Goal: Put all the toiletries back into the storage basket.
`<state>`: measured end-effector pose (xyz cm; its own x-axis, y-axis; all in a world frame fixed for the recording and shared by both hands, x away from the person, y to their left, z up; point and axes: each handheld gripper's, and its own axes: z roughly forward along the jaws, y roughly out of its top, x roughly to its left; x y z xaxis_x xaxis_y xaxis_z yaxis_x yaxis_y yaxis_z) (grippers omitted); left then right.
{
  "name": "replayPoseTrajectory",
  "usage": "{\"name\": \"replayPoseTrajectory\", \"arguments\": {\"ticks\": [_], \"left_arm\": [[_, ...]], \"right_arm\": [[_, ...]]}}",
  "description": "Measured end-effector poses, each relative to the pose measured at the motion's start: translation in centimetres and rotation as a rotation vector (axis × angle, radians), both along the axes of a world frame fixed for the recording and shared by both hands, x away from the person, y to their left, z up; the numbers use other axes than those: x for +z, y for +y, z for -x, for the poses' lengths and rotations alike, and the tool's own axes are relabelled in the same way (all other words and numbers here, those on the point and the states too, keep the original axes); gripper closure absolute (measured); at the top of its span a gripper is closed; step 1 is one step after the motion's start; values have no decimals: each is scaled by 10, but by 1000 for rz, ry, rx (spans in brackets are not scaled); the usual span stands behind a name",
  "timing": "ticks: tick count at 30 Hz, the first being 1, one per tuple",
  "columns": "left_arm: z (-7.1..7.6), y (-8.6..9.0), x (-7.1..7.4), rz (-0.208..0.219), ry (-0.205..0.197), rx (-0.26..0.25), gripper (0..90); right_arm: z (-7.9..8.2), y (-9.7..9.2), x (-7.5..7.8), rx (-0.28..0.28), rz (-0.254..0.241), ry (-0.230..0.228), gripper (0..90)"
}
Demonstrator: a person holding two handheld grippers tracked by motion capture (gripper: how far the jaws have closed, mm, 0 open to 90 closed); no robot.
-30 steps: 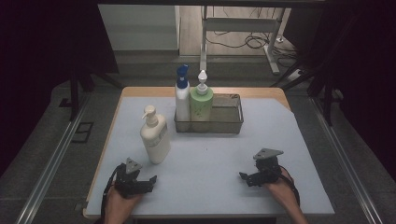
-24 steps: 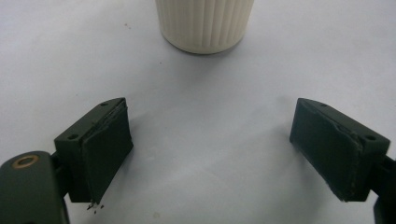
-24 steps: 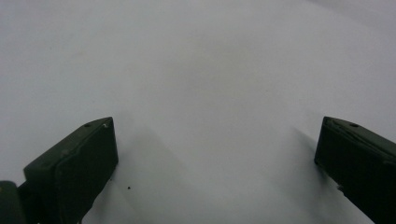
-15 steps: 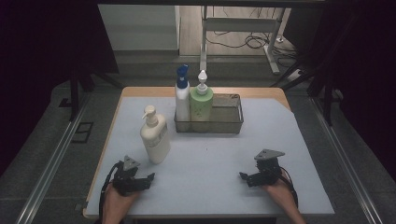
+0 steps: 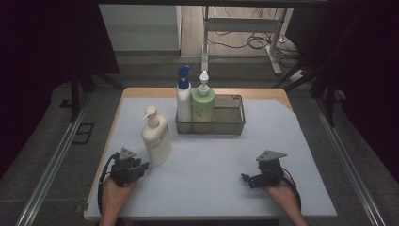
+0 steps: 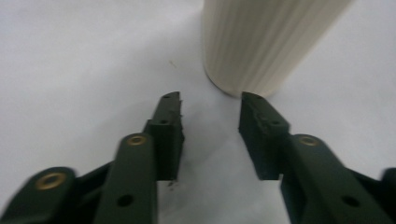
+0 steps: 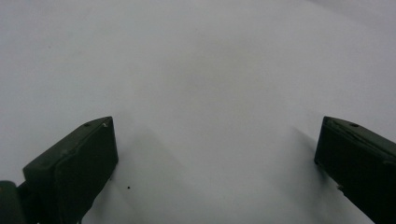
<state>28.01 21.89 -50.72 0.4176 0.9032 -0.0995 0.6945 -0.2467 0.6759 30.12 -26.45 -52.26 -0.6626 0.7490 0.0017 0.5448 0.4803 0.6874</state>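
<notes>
Three pump bottles stand on the table (image 5: 282, 141), which is covered by one pale sheet with a wooden edge showing at the far side. One wire basket (image 5: 234, 123) sits near twelve o'clock of the table's middle and holds two of the bottles upright in its left end: a white bottle with a blue pump (image 5: 183, 96) and, touching it on its right, a green bottle with a white pump (image 5: 203, 101). The right part of the basket holds nothing that can be seen. The third bottle, a cream pump bottle (image 5: 155, 138), stands upright on the sheet outside the basket, at about eight o'clock from it.

Two grippers rest low at the near edge, each held in one hand. The left gripper (image 5: 141, 167) sits at about seven o'clock of the table, just beside the cream bottle's base. In the left gripper view its two black jaws stand apart with bare sheet between them, and the ribbed cream bottle (image 6: 266, 42) rises just beyond the tips, slightly toward one o'clock, not touched by either; this claw is released and grasps nothing. The right gripper (image 5: 245, 178) lies at about five o'clock, well apart from the basket and bottles, its tips pointing toward nine o'clock. In the right gripper view its two jaws are spread wide over plain sheet, released and empty.
</notes>
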Motion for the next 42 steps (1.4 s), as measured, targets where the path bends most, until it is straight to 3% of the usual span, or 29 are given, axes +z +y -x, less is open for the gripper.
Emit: {"name": "replayPoseTrajectory", "arguments": {"ticks": [11,19,26,32,42], "left_arm": [[-27,-4,2,-33,-17,-38,887],[-44,-6,-4,-36,-11,-56,894],[-54,-5,-5,11,-33,-65,894],[-59,-6,-5,31,-32,-65,894],[-59,-12,-9,19,-27,-92,895]], "right_arm": [[1,0,0,-4,-1,-5,0],[1,0,0,-4,-1,-5,0],[0,0,0,-4,-1,-3,0],[0,0,0,-3,-1,-2,0],[1,0,0,-8,0,-6,0]]}}
